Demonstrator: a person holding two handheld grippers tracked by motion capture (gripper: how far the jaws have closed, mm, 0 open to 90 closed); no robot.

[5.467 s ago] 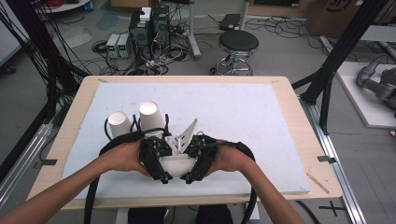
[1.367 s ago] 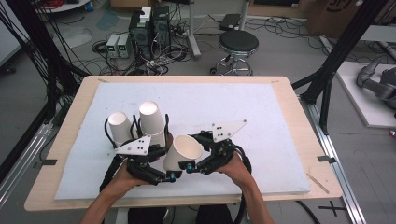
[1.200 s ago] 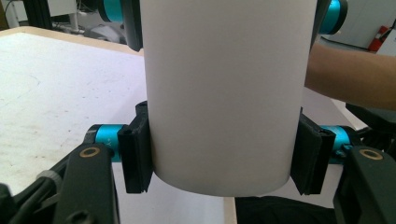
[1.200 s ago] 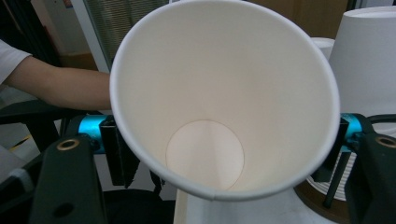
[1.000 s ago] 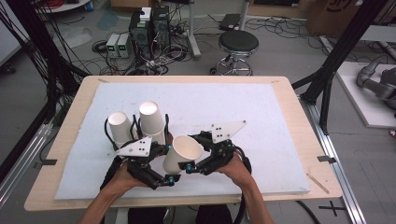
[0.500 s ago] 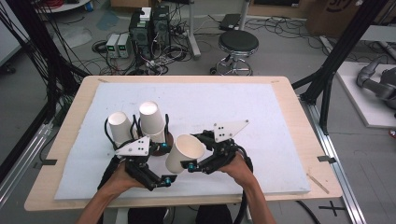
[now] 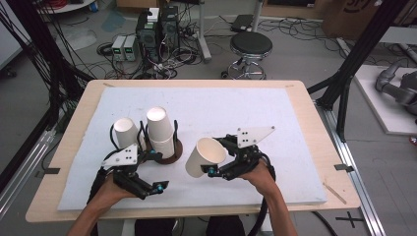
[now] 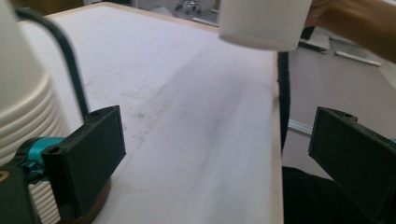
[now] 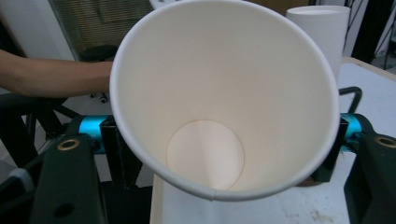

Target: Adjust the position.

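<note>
From the high view we see the right gripper (image 7: 212,169) clamped on a paper cup (image 7: 205,156) near the table's (image 7: 295,128) front edge. The left gripper (image 8: 215,154) gapes empty. In the right gripper view, we'd keep the squeeze light.

A white mat (image 7: 246,113) covers most of a light wooden table (image 7: 314,128), and a thin stick (image 7: 334,191) lies on the bare wood near the table's right front corner. Beyond the far edge, a round black stool (image 7: 251,45) stands on the grey floor, with two dark computer towers (image 7: 158,22) and two small pale boxes (image 7: 124,46) to its left among loose cables (image 7: 162,64). Black frame posts (image 7: 359,54) rise beside the table on the right, and a white platform (image 7: 388,98) lies farther right.
</note>
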